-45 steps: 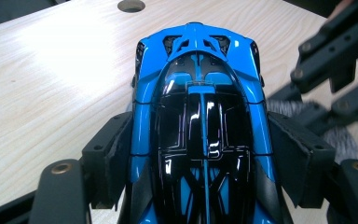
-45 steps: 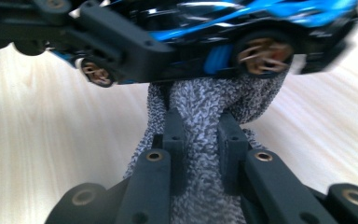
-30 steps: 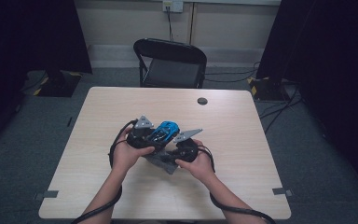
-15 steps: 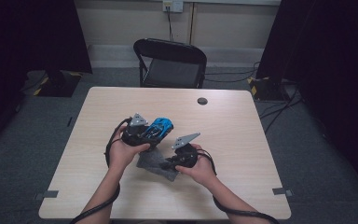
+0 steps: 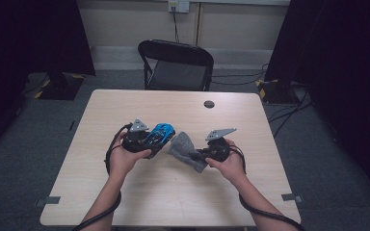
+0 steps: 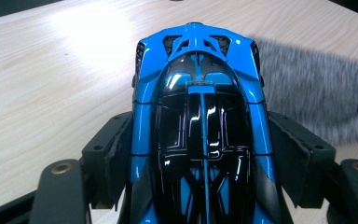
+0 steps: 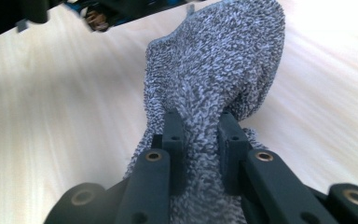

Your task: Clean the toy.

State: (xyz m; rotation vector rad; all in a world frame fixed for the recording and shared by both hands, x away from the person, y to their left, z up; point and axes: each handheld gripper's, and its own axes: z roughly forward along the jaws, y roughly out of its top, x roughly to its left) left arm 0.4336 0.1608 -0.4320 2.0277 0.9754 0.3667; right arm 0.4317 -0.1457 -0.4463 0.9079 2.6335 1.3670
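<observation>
- Toy car [image 5: 158,135] in blue and black, seen from the high view, sits in the left gripper [image 5: 147,139] above the middle of the table [image 5: 125,103]; just to its right the right gripper [image 5: 203,155] holds a grey cloth [image 5: 187,150], which hangs near the car's front end without clearly touching it. A small dark disc [image 5: 209,104] lies well apart near the far edge, and a black chair [image 5: 176,65] stands beyond the table.
- Left gripper view: the jaws clamp the car [image 6: 200,126] by its two flanks, pads flat against the blue side panels, with the nose pointing away over the wood. The cloth [image 6: 317,93] shows just beyond the car's right side.
- Right gripper view: the jaws are pinched tight on a bunched fold of the cloth [image 7: 214,79], and the free part stands up from them in a loose cone towards the other gripper.
- Handling, as a judgement: the car looks light, rigid and glossy, so it may slip if squeezed on its curved roof; the flat flanks are the safer hold, away from thin fins that could snap. The cloth is soft, limp terry, grippy and not fragile; a gathered fold gives the firmest hold and leaves a loose pad for wiping.
</observation>
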